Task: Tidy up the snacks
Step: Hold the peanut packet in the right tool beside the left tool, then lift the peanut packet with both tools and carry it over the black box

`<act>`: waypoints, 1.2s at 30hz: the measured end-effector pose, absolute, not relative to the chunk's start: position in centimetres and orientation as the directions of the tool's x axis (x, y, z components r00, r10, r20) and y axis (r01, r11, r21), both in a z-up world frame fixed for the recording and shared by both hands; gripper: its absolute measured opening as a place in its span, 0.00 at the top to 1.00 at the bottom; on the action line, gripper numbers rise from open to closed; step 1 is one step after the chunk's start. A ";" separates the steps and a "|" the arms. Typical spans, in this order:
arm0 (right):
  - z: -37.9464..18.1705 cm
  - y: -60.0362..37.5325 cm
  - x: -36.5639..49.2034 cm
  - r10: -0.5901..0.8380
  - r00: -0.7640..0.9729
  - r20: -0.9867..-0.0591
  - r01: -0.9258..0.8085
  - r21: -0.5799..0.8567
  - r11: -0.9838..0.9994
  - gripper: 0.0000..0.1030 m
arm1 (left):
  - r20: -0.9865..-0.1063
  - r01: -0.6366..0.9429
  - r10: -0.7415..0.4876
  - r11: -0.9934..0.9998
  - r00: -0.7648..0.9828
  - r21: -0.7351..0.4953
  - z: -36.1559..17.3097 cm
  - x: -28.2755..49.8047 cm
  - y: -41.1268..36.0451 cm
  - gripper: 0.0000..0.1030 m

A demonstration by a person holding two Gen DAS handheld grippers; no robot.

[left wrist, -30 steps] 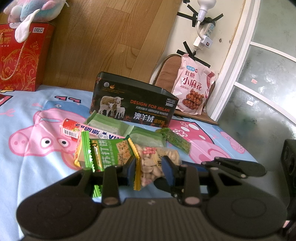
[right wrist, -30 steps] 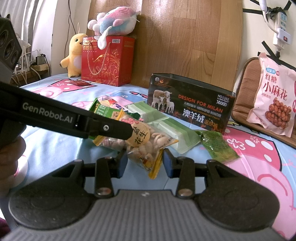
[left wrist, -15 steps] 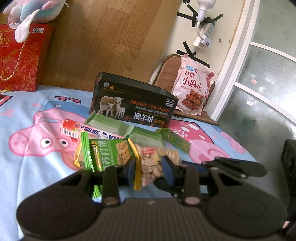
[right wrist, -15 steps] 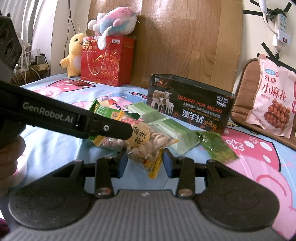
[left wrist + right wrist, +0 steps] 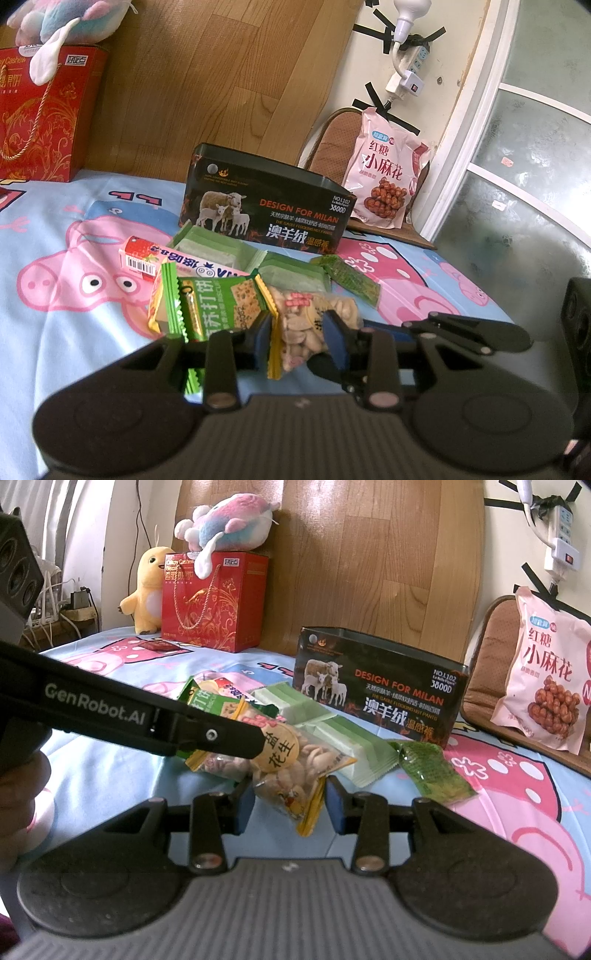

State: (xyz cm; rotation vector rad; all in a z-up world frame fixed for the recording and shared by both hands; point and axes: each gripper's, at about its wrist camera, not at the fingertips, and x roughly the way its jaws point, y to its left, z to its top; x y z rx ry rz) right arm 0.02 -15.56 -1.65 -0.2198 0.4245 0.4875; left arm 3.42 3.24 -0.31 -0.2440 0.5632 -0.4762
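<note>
A clear peanut bag (image 5: pixel 310 317) (image 5: pixel 291 764) with yellow edges lies in a pile of snacks on the pig-print sheet. My left gripper (image 5: pixel 295 332) is open, its fingers either side of one end of the bag. My right gripper (image 5: pixel 290 803) is open, its fingers either side of the other end. Beside the bag lie a green cracker pack (image 5: pixel 210 306), a pink strawberry box (image 5: pixel 155 258), pale green packets (image 5: pixel 332 731) and a small dark green packet (image 5: pixel 432 771). An open black tin (image 5: pixel 266 206) (image 5: pixel 376 690) stands behind the pile.
A pink snack bag (image 5: pixel 388 181) leans on a brown cushion at the back right. A red gift bag (image 5: pixel 210 602) with plush toys stands at the back left. The left gripper's arm (image 5: pixel 110 712) crosses the right wrist view. The bed edge falls off at right (image 5: pixel 517 295).
</note>
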 end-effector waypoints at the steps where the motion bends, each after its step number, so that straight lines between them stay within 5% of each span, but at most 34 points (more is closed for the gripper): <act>1: -1.7 -15.5 0.0 0.405 0.799 -0.444 -0.495 -0.104 0.862 0.57 | -0.453 0.364 -0.495 0.864 0.741 -0.348 -0.3 3.4 3.2 0.70; 26: -1.7 -15.6 -0.1 0.407 0.802 -0.438 -0.494 -0.103 0.864 0.57 | -0.450 0.367 -0.495 0.864 0.743 -0.344 -0.1 3.3 3.1 0.70; 36: 0.2 -16.8 0.1 0.383 0.869 -0.314 -0.428 -0.087 0.900 0.59 | -0.393 0.425 -0.520 0.851 0.758 -0.307 3.3 4.1 1.8 0.70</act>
